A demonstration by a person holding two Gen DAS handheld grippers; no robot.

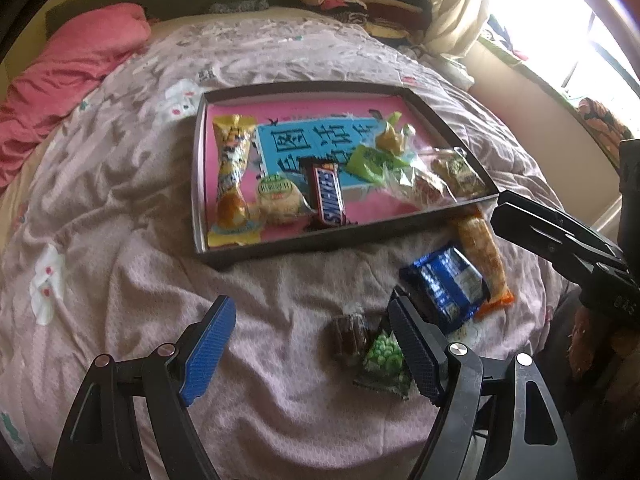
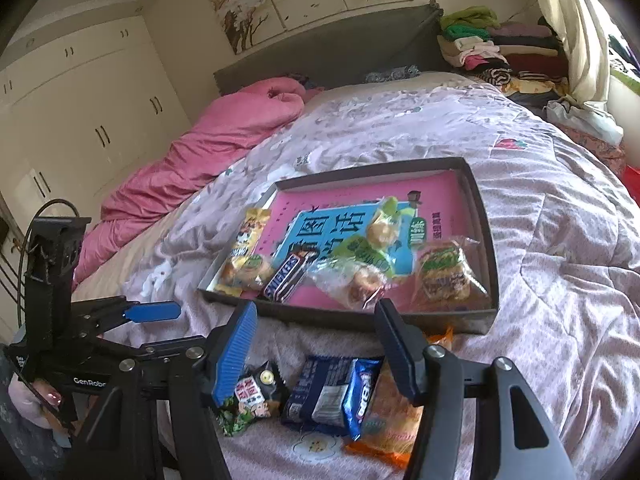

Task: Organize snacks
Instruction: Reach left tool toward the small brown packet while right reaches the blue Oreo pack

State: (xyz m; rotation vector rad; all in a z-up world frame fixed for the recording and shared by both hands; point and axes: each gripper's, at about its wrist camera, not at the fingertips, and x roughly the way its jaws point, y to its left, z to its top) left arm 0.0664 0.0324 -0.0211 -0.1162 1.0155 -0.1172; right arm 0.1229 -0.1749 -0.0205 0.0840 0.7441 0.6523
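A dark shallow tray point(image 1: 280, 249) point(image 2: 344, 317) with a pink liner lies on the bed. It holds a Snickers bar point(image 1: 326, 196) point(image 2: 286, 276), a yellow pack point(image 1: 232, 176), a round cake point(image 1: 277, 199), green packs and clear-wrapped pastries point(image 2: 446, 276). Loose on the quilt in front lie a blue cookie pack point(image 1: 444, 284) point(image 2: 332, 392), an orange pack point(image 1: 484, 256) point(image 2: 394, 416), a brown sweet point(image 1: 350, 336) and a small green-and-dark pack point(image 1: 384, 360) point(image 2: 256, 394). My left gripper point(image 1: 311, 299) is open above the quilt, its right finger beside the brown sweet. My right gripper point(image 2: 316, 306) is open over the blue pack, not touching it.
The quilt point(image 1: 120, 240) is pale pink and rumpled. A pink duvet point(image 2: 208, 140) is bunched at the far left. Folded clothes point(image 2: 500, 44) are stacked by the headboard. A hand point(image 2: 32, 400) holds the left gripper's handle at the left edge.
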